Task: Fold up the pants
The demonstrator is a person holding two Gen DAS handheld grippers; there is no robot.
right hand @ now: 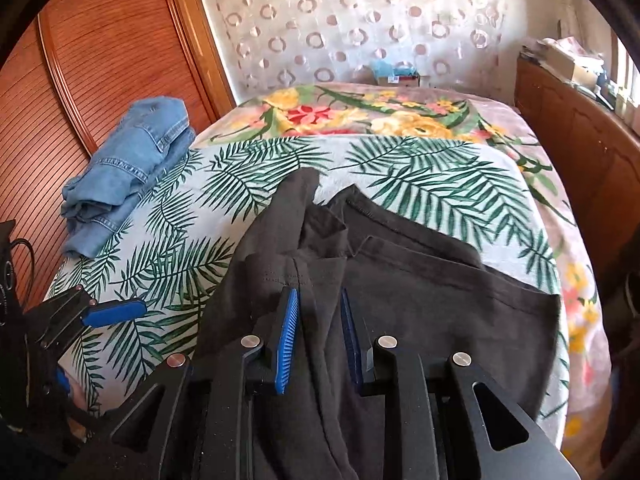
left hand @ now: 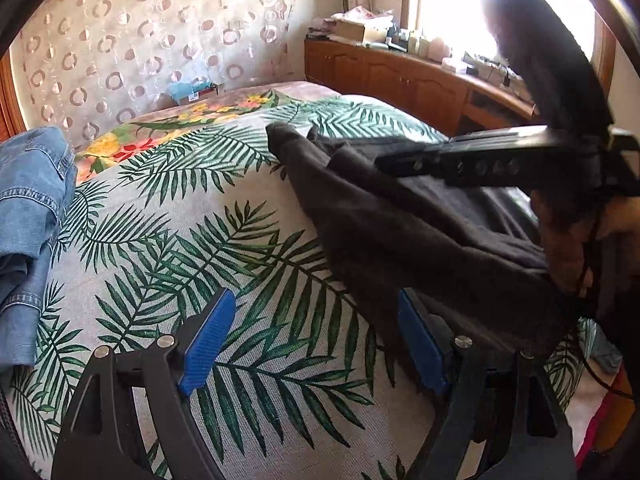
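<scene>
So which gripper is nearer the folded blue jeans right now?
Left. The left gripper hangs open over the leaf-print sheet just short of the jeans; the right gripper is farther away, above the dark pants.

Daylight floods in through a window (left hand: 452,4) far ahead and to the right of the left gripper (left hand: 316,344); its pane is blown out to plain white glare. The room is bright, with soft, faint shadows on the bed (left hand: 240,240). Both fisheye views bend straight lines hard toward the edges, and black vignette fills the corners. The other gripper's arm crossing the left wrist view is smeared with blur, and the dark pants (right hand: 420,276) show little detail in their folds.
</scene>
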